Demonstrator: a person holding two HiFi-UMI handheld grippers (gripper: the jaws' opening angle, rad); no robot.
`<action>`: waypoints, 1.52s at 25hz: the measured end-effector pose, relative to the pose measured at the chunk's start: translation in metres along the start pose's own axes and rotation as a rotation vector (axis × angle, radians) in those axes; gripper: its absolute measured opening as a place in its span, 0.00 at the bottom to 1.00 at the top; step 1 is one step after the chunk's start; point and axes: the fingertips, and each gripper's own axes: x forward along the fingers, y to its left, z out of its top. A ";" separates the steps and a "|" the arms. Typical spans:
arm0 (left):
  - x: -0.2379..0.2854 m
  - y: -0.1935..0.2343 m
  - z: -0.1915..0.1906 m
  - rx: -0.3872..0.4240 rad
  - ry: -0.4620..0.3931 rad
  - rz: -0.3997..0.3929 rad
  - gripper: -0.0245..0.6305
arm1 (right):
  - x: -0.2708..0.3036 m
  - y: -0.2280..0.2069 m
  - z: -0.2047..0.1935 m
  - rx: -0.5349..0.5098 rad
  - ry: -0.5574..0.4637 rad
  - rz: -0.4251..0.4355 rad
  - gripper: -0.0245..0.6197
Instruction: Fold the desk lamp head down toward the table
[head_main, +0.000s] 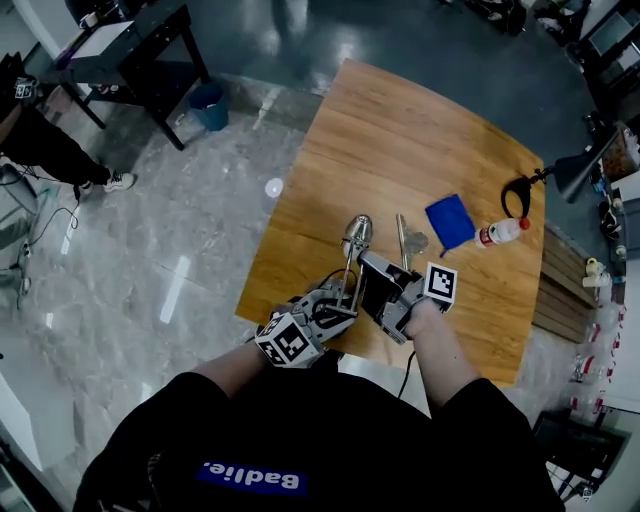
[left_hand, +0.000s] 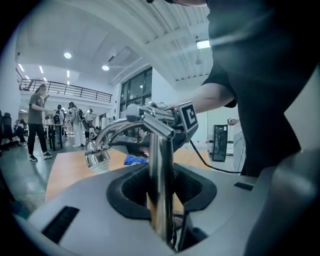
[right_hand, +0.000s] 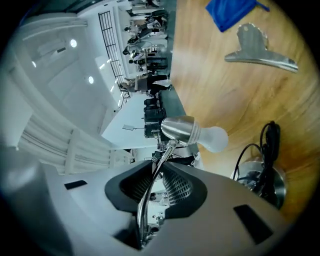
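A chrome desk lamp stands at the near edge of the wooden table (head_main: 400, 130). Its metal head (head_main: 357, 232) hangs low over the table, with a white bulb (right_hand: 214, 139) in it. My left gripper (head_main: 335, 305) is shut on the lamp's upright pole (left_hand: 161, 165). The thin curved arm (right_hand: 159, 167) that carries the head runs between the jaws of my right gripper (right_hand: 157, 187). That arm lies along one pad, and the other pad stands off it. In the left gripper view the right gripper (left_hand: 172, 125) sits at the top of the pole. The lamp's base (right_hand: 267, 185) and its black cable show at the lower right.
A blue cloth (head_main: 450, 220), a metal clip (head_main: 405, 240) and a small bottle with a red cap (head_main: 503, 232) lie beyond the lamp. A black looped object (head_main: 517, 195) rests at the table's right edge. Several people stand in the hall in the left gripper view.
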 end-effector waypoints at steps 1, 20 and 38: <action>0.000 0.000 -0.001 -0.003 0.003 0.003 0.24 | 0.000 -0.008 -0.001 0.023 -0.007 -0.004 0.15; 0.003 -0.002 -0.003 -0.019 0.082 0.021 0.38 | -0.008 -0.018 -0.013 0.003 0.073 0.064 0.33; -0.138 -0.076 0.015 -0.276 -0.097 0.136 0.43 | -0.109 0.052 -0.141 -0.338 -0.261 0.182 0.40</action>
